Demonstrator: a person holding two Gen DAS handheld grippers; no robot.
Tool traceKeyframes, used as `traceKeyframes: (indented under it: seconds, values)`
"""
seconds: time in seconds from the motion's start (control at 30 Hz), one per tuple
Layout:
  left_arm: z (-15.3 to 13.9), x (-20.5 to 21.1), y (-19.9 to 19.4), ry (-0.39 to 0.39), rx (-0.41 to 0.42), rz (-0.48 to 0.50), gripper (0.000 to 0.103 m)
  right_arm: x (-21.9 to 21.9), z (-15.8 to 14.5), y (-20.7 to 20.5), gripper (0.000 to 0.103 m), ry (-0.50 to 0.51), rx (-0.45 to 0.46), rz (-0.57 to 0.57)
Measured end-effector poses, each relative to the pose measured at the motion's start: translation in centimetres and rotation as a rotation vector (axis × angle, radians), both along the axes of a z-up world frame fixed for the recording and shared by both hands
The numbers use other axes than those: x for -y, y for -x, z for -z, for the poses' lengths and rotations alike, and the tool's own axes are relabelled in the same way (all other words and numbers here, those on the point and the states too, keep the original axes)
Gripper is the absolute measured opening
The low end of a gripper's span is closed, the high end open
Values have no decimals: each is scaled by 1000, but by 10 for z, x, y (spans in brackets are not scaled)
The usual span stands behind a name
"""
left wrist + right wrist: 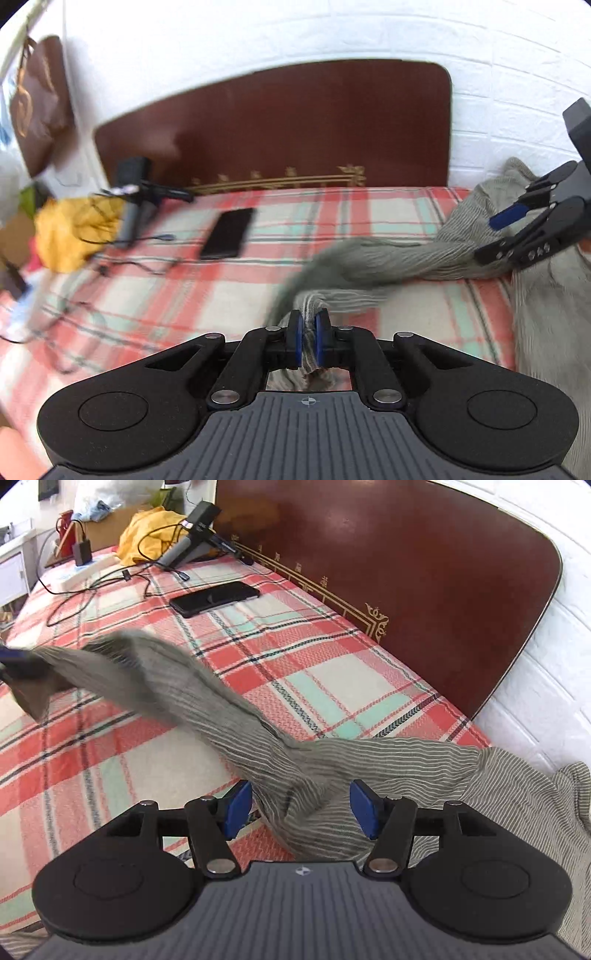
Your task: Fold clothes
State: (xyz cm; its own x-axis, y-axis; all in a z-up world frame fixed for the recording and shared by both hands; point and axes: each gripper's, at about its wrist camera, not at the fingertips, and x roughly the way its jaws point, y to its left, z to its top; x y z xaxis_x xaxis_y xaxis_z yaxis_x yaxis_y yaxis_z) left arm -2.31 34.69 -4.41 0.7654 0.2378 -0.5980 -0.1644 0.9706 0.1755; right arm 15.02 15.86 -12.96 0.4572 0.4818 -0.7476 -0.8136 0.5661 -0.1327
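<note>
A grey striped garment [399,258] lies on the plaid bedspread [221,291] at the right, with one long sleeve stretched across it. My left gripper [308,341] is shut on the end of that sleeve, and the cloth is pinched between its blue pads. In the right wrist view the same garment [303,768] runs from the far left, where the left gripper [14,661] lifts the sleeve end, down to my right gripper [301,808]. The right gripper's blue pads stand apart, and the cloth lies between them untouched. In the left wrist view the right gripper [506,236] hovers over the garment's body.
A black phone [214,598] lies on the bedspread near the brown headboard [369,554]. Cables [96,587], a black device on a stand [192,535] and a yellow cloth [147,528] crowd the bed's far end. A white brick wall [535,701] runs to the right.
</note>
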Motion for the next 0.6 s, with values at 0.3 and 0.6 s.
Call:
traceKeyframes:
  seconds: [0.3, 0.6]
  values:
    - [37, 17, 70, -91, -244, 79, 16, -2, -7, 11, 64, 3, -37, -19]
    - [20, -4, 118, 90, -73, 17, 87, -33, -14, 25, 64, -5, -78, -83]
